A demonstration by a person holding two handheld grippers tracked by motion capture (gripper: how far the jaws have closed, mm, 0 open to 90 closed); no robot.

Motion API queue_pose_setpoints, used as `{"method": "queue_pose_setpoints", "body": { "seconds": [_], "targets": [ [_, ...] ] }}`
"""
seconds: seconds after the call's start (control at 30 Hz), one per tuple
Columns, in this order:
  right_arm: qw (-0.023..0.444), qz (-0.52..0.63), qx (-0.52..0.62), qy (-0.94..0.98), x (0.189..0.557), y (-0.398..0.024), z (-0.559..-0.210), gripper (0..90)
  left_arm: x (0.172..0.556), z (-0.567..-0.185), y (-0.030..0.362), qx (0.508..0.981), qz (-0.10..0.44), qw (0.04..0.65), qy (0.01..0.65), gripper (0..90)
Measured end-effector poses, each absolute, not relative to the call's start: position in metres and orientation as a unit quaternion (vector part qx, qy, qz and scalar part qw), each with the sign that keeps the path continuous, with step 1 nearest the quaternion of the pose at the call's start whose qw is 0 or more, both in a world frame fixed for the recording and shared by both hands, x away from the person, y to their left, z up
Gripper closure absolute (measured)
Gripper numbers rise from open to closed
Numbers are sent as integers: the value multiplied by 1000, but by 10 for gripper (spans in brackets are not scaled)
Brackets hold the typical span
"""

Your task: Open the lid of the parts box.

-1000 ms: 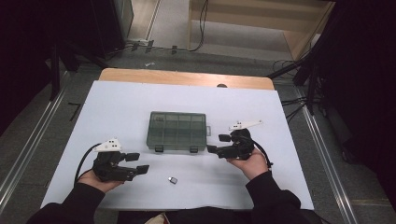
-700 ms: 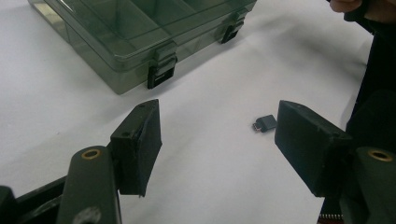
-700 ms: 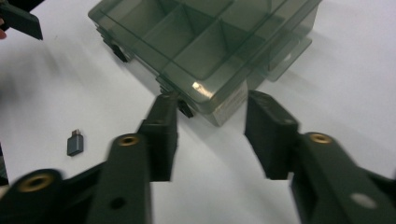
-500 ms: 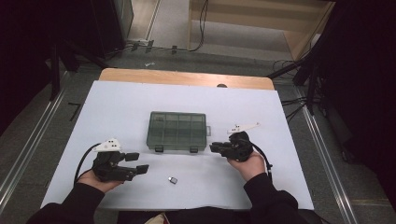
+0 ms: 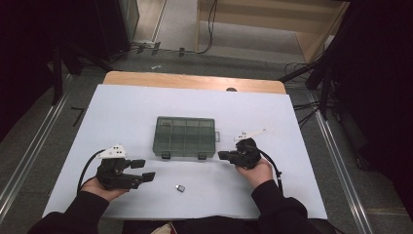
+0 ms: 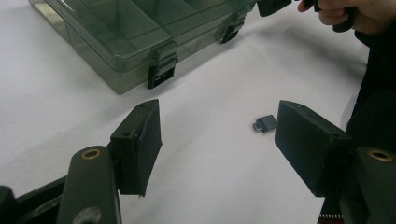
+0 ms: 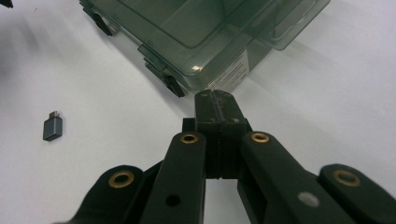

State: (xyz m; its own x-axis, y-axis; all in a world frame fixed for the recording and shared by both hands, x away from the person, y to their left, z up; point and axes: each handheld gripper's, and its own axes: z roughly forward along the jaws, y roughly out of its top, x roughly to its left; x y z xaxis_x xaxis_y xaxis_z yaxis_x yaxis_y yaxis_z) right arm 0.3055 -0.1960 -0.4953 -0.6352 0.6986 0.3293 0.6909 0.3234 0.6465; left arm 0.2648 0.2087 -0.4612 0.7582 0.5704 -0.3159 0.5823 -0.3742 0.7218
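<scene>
Adapter (image 5: pixel 180 188) small, dark, loose on table (image 5: pixel 122 105), before compartment box (image 5: pixel 185 136) front latches. Left gripper (image 5: pixel 143 170) nearer, spread, empty. Right gripper (image 5: pixel 221 155) just pressed together, empty, at box corner.

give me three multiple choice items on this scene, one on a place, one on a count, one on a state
1. Where does the small dark adapter lie?
A. inside the organizer box
B. on the white table, nearer the person than the box
C. between the right gripper's jaws

2. How many latches show on the front edge of the organizer box?
A. two
B. four
C. none

3. How do the jaws of the right gripper stand?
A. wide open
B. closed on the adapter
C. shut together with nothing between them

Answers:
1 B, the high view shows it on the bare table between the two hands.
2 A, two dark latches sit on that edge.
3 C, the right gripper view shows the pads meeting, having just been closing.
</scene>
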Motion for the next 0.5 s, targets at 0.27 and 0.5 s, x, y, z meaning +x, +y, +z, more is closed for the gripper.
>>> {"method": "queue_pose_setpoints", "body": {
  "seconds": [0.27, 0.5],
  "targets": [
    [-1, 393, 423, 816, 307, -192, -498, 875, 265, -461, 208, 828, -7, 438, 348, 321],
    [-1, 391, 423, 817, 307, -189, -499, 875, 265, -462, 208, 828, -8, 439, 348, 321]
  ]
}}
